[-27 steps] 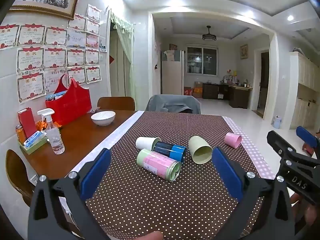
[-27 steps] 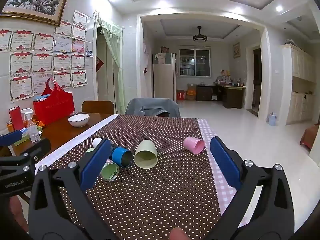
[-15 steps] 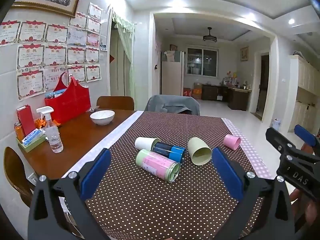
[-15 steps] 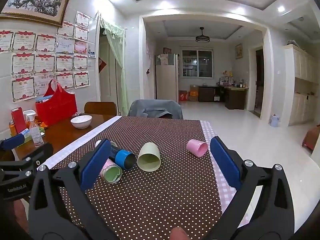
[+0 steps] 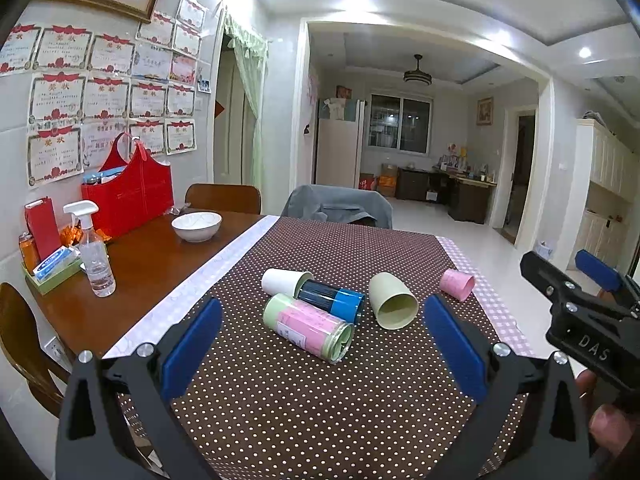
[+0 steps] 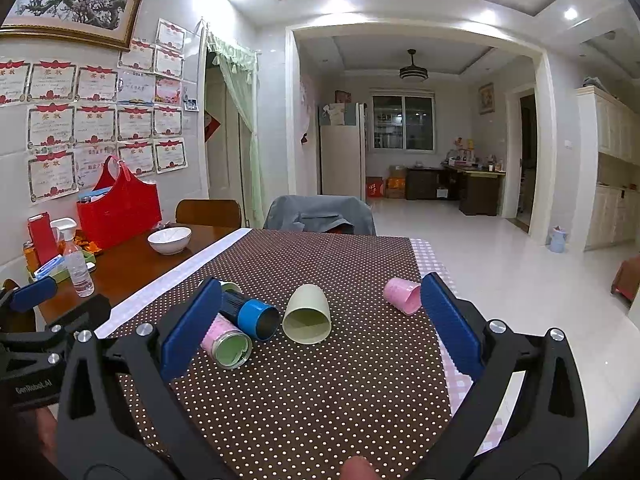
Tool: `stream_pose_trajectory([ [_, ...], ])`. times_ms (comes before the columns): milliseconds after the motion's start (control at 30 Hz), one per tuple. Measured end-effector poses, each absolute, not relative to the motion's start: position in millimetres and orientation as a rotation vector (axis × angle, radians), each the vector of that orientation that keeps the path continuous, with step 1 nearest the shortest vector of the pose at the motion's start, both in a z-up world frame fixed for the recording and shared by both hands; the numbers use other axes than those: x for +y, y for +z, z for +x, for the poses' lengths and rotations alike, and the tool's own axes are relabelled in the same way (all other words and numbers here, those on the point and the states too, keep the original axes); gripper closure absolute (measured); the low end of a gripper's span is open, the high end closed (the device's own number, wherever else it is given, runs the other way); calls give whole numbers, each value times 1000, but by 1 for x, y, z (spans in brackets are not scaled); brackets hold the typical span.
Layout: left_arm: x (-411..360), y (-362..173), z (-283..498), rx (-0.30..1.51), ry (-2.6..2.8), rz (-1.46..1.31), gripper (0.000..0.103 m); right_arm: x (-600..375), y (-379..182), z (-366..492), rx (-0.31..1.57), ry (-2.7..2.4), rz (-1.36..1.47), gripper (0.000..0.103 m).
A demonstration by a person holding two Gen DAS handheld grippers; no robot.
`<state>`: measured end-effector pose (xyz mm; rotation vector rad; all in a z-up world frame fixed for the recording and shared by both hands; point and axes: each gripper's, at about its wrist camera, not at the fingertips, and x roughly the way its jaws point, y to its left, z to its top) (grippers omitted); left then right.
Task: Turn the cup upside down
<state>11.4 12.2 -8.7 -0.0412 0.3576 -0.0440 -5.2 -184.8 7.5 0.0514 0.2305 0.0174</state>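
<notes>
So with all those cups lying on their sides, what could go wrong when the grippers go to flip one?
The pale green cup lies on its side, so a nudge might roll it. The blue cup and pink-labelled cup lie touching, so grabbing one may shift the other. The small pink cup lies near the table edge and could roll off.

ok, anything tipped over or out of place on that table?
Yes: all five cups lie on their sides on the dotted cloth: white cup, dark cup with blue band, pink-and-green cup, pale green cup, small pink cup. No spill visible. Both grippers are open, holding nothing.
</notes>
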Motion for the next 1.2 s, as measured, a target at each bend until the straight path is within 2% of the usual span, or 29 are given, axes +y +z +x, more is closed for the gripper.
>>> stream_pose_trajectory([
  [1200, 13, -15, 28, 360, -60, 2, 4, -182, 6, 13, 242, 36, 42, 6],
])
